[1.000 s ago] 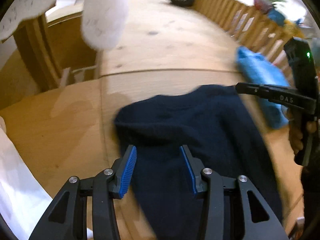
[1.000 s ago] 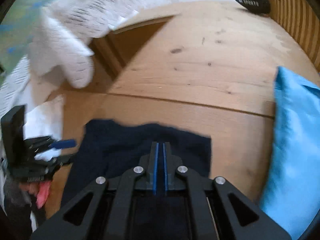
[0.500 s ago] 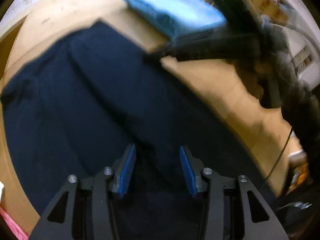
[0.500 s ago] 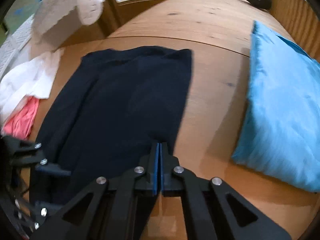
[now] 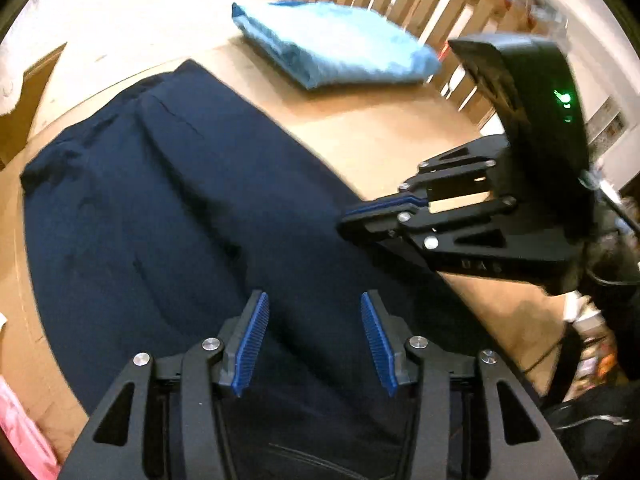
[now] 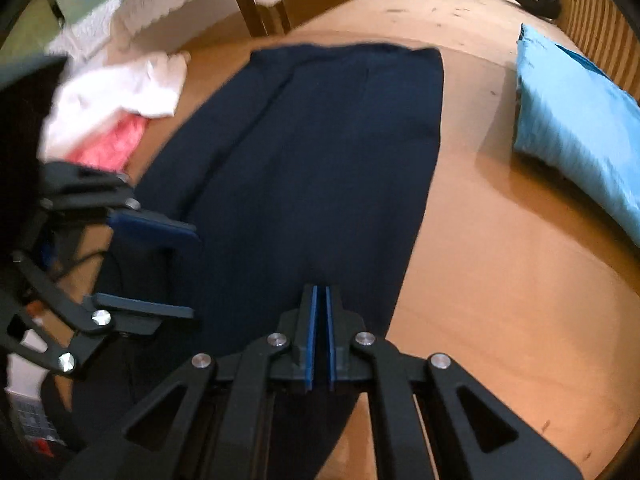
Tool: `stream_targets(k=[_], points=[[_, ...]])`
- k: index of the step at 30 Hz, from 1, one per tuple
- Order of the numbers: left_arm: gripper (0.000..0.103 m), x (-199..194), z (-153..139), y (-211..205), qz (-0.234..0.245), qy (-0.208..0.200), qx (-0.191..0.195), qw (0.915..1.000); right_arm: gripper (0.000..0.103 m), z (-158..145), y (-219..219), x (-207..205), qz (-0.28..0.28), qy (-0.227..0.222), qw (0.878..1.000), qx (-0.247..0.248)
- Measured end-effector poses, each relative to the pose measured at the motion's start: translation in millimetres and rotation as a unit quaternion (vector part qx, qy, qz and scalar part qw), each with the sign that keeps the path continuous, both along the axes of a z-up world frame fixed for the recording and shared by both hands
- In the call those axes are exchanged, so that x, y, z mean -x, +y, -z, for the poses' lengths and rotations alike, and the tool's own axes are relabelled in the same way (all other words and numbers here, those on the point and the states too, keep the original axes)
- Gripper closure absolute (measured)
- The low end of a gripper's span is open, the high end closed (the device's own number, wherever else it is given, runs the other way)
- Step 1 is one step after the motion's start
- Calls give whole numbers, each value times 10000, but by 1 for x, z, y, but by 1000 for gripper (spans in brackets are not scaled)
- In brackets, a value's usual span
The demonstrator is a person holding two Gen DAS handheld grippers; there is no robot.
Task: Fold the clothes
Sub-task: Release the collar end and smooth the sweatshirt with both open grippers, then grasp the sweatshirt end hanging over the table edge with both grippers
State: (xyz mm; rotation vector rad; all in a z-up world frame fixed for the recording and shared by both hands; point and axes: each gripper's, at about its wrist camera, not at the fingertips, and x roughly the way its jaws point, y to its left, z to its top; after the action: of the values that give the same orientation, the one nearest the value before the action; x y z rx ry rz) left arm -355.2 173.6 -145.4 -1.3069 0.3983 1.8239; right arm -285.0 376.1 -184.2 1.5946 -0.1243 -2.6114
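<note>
The dark navy garment [image 6: 304,152] is lying spread out lengthwise on the wooden table [image 6: 500,248], stretching away in front of both grippers. The right gripper [image 6: 319,300] is pressing its blue pads together at the near part of the garment's right edge, though I cannot tell whether cloth is caught between them, while the left gripper [image 5: 312,320] is hovering over the cloth with its fingers parted and nothing between them. A folded light blue cloth [image 6: 580,120] is lying to the right of the right gripper, apart from the garment, and white and pink clothes [image 6: 116,108] are lying beyond the left gripper, just beside the garment's left edge.
</note>
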Motion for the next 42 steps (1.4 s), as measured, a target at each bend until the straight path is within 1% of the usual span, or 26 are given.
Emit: stream_targets(k=[1, 3, 4, 7, 10, 12, 14, 16, 18, 19, 20, 22, 23, 25, 27, 30, 33, 34, 40, 42], points=[[65, -8, -2, -1, 24, 38, 48, 10000, 103, 0, -1, 0, 74, -13, 9999, -118], [66, -24, -12, -8, 66, 108, 42, 9999, 102, -2, 1, -1, 268, -54, 9991, -310], [66, -36, -20, -14, 87, 182, 6, 9998, 101, -9, -1, -13, 250, 25, 9995, -203], [63, -79, -46, -34, 208, 360, -113, 9991, 100, -35, -9, -56, 98, 343, 9990, 286], [60, -129, -66, -61, 215, 566, -176, 9980, 98, -53, -16, -127, -143, 398, 9971, 632], [59, -156, -69, -78, 146, 599, -172, 9980, 96, -49, -30, -172, -221, 374, 9958, 811], [58, -185, -57, -87, 68, 443, -144, 9989, 88, -41, -42, -213, -213, 305, 9950, 927], [58, -223, -43, -104, -54, 242, -101, 9996, 87, -30, -52, -248, -88, 174, 9953, 952], [58, -251, -20, -117, -223, -23, -124, 9997, 87, -19, -62, -282, 37, 43, 9952, 976], [58, -265, -9, -123, -308, -155, -135, 9993, 84, -13, -67, -300, 99, -22, 9950, 989], [58, -279, 2, -130, -392, -288, -146, 9987, 78, -8, -71, -317, 161, -87, 9948, 1001], [58, -307, 25, -143, -560, -552, -169, 9968, 69, 3, -81, -352, 286, -218, 9941, 1025], [58, -316, 36, -148, -618, -623, -139, 9960, 67, 8, -83, -359, 335, -243, 9940, 1014], [58, -318, 55, -153, -757, -691, -74, 9947, 66, 17, -85, -365, 475, -259, 9944, 909], [58, -314, 69, -155, -854, -772, -121, 9933, 64, 22, -84, -361, 554, -258, 9949, 803], [57, -309, 77, -153, -883, -887, -255, 9918, 63, 27, -82, -356, 551, -313, 9947, 811], [56, -305, 86, -152, -912, -1001, -389, 9900, 63, 26, -75, -360, 451, -386, 9945, 862], [54, -303, 89, -152, -921, -1039, -434, 9894, 62, 25, -72, -363, 399, -421, 9942, 907], [54, -295, 104, -148, -961, -1266, -711, 9847, 62, 27, -64, -371, 307, -533, 9914, 1154], [59, -296, 102, -147, -922, -1267, -784, 9845, 62, 28, -62, -371, 274, -543, 9904, 1241]])
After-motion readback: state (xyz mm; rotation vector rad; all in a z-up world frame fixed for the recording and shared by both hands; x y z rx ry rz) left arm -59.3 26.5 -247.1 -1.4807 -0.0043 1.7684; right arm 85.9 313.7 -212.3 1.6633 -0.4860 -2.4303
